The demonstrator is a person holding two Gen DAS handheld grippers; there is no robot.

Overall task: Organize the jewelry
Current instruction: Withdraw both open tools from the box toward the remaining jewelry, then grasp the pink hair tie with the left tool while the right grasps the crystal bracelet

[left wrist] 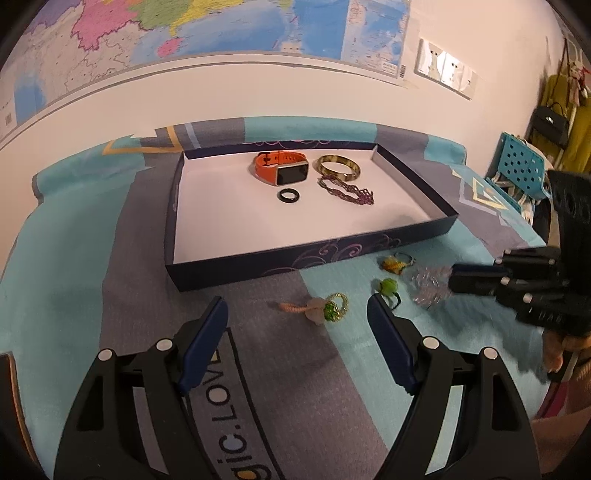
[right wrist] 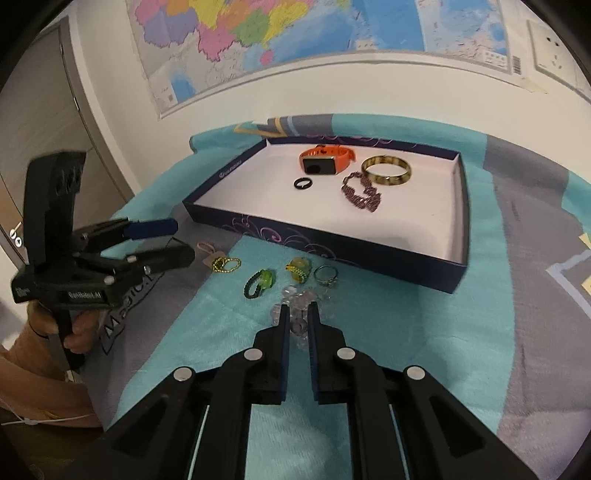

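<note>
A dark blue tray [left wrist: 258, 264] [right wrist: 332, 247] holds an orange watch [left wrist: 282, 168] [right wrist: 325, 160], a gold bangle [left wrist: 336, 166] [right wrist: 386, 171], a black ring [left wrist: 289, 194] [right wrist: 303, 183] and a purple chain [left wrist: 347, 190] [right wrist: 364, 194]. Loose on the cloth in front lie a gold-green ring [left wrist: 334, 308] [right wrist: 226, 264], a green ring [left wrist: 388, 288] [right wrist: 260, 282], a yellow ring [left wrist: 393, 264] [right wrist: 297, 269], a silver ring [right wrist: 325, 276] and a clear bead bracelet [left wrist: 430, 286] [right wrist: 299, 314]. My left gripper [left wrist: 297, 314] is open before the gold-green ring. My right gripper [right wrist: 298, 312] is closed narrowly around the clear bracelet.
A pink tag with a cord [left wrist: 301, 308] lies beside the gold-green ring. The blue and grey cloth [left wrist: 92, 277] covers the surface. A wall with a map [right wrist: 295, 33] stands behind the tray. A blue perforated basket [left wrist: 521, 166] sits at the far right.
</note>
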